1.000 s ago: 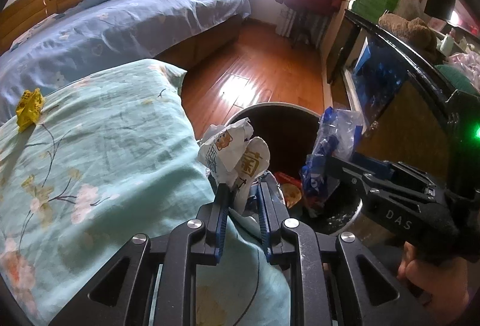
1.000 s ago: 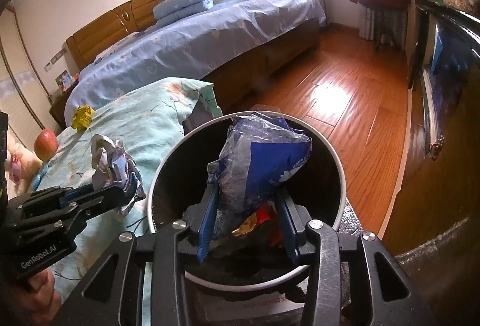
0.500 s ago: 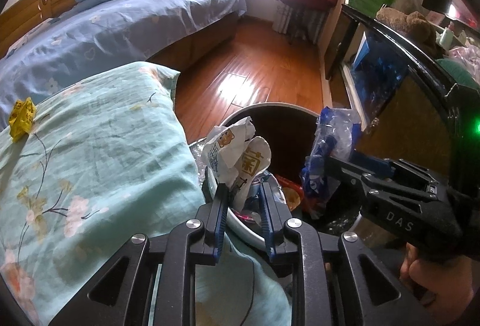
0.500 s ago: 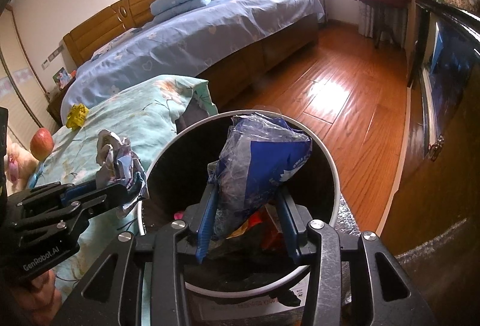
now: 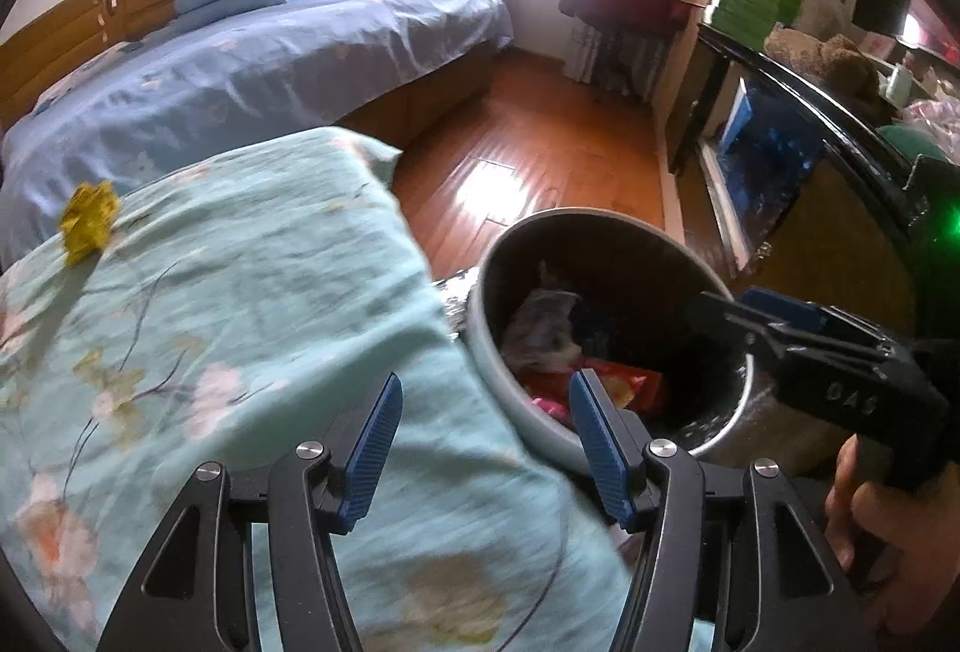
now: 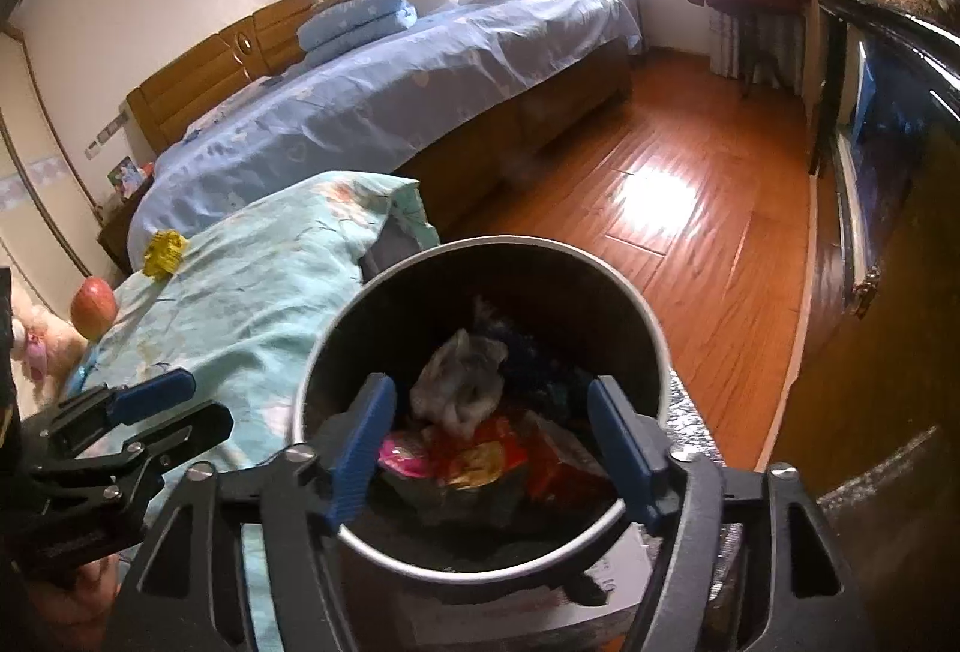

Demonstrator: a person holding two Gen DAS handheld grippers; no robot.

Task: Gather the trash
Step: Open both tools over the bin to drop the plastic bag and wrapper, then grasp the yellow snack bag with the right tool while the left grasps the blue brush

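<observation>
A round grey trash bin (image 5: 480, 316) (image 6: 651, 334) stands beside the teal floral bedspread (image 5: 240, 292) (image 6: 258, 286). Inside it lie a crumpled white wrapper (image 5: 543, 328) (image 6: 462, 382), a blue bag (image 6: 540, 364) and red and orange packets (image 6: 480, 460). My left gripper (image 5: 483, 436) is open and empty, over the bedspread's edge by the bin; it also shows in the right wrist view (image 6: 180, 406). My right gripper (image 6: 495, 442) is open and empty over the bin; it also shows in the left wrist view (image 5: 738, 313). A crumpled yellow wrapper (image 5: 89, 220) (image 6: 162, 251) lies on the bedspread.
A blue bed (image 5: 240, 70) stands behind, with wood floor (image 5: 540, 154) between it and the bin. A dark cabinet (image 5: 810, 160) runs along the right. A red apple (image 6: 93, 305) and a plush toy (image 6: 36, 352) sit at the bedspread's left end.
Both grippers opened. The white wrapper and the blue bag dropped into the bin. The left gripper moved back left over the bedspread.
</observation>
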